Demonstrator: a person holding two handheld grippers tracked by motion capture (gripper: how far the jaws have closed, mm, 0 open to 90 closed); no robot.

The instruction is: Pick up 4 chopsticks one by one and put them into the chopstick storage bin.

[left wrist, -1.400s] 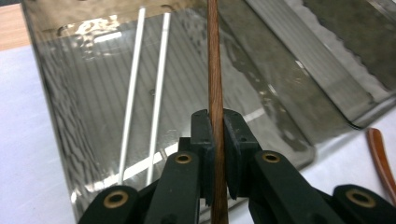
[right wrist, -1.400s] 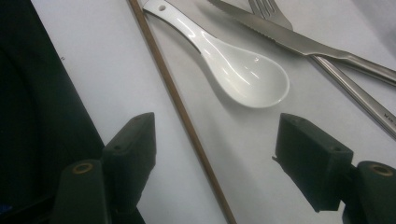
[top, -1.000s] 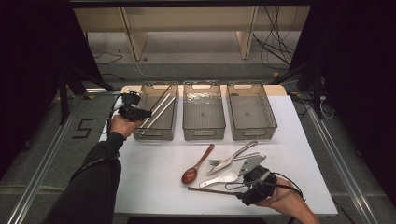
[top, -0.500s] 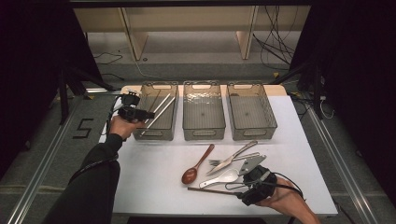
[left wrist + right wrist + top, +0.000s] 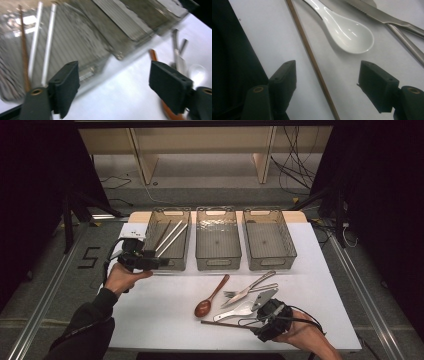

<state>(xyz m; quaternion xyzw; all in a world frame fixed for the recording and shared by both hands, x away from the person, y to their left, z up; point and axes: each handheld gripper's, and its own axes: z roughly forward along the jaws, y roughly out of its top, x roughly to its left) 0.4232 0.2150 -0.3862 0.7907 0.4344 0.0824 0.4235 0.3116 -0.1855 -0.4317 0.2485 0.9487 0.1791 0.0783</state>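
The left bin [image 5: 150,227] holds two silver chopsticks [image 5: 171,238] and a brown one [image 5: 23,50]. My left gripper [image 5: 161,263] hovers at that bin's near left corner; its jaws have just been opening and stand open [image 5: 113,87] with nothing between them. On the white table lie a wooden spoon [image 5: 210,299], a white ceramic spoon [image 5: 239,310], a fork and knife [image 5: 250,289], and a brown chopstick [image 5: 225,324]. My right gripper [image 5: 258,320] sits low over that chopstick [image 5: 312,57], open [image 5: 327,85], with the stick running between the jaws untouched. The white spoon [image 5: 347,32] lies just beyond.
Two more clear bins, the middle one [image 5: 218,265] and the right one [image 5: 270,266], stand in a row along the table's far side. The table's near edge [image 5: 200,351] is close behind my right hand. Dark floor and cables surround the table.
My left gripper has drawn back from over the left bin toward its near corner, and its jaws have gone from shut to open. The right gripper has stayed in place.
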